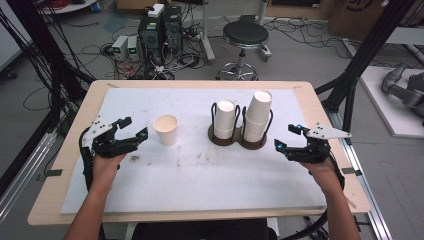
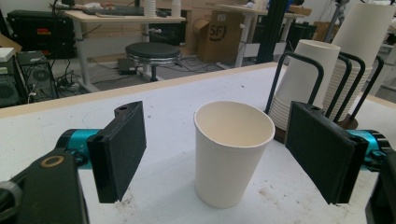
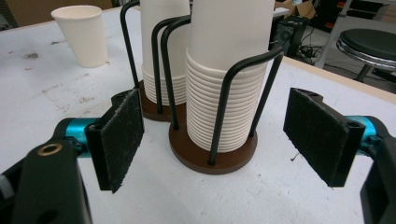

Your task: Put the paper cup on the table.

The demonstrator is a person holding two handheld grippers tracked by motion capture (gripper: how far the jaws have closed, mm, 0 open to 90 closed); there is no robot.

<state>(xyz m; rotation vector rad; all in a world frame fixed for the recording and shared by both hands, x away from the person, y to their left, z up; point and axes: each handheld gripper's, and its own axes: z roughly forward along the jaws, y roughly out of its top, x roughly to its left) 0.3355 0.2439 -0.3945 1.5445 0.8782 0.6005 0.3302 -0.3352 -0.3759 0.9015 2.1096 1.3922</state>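
Paper cup (image 2: pixel 233 154) stands upright between spread jaws in left gripper view.

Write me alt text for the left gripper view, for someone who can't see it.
A single white paper cup stands upright on a white table, framed between the open black jaws of the left gripper, which touch nothing. Behind it to the right, two cup stacks sit in black wire holders.

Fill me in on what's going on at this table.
A person holds a gripper in each hand. The left gripper is open, its fingers either side of a single paper cup standing upright on the white mat, not touching it. The right gripper is open too, facing the two cup stacks in their wire holders.
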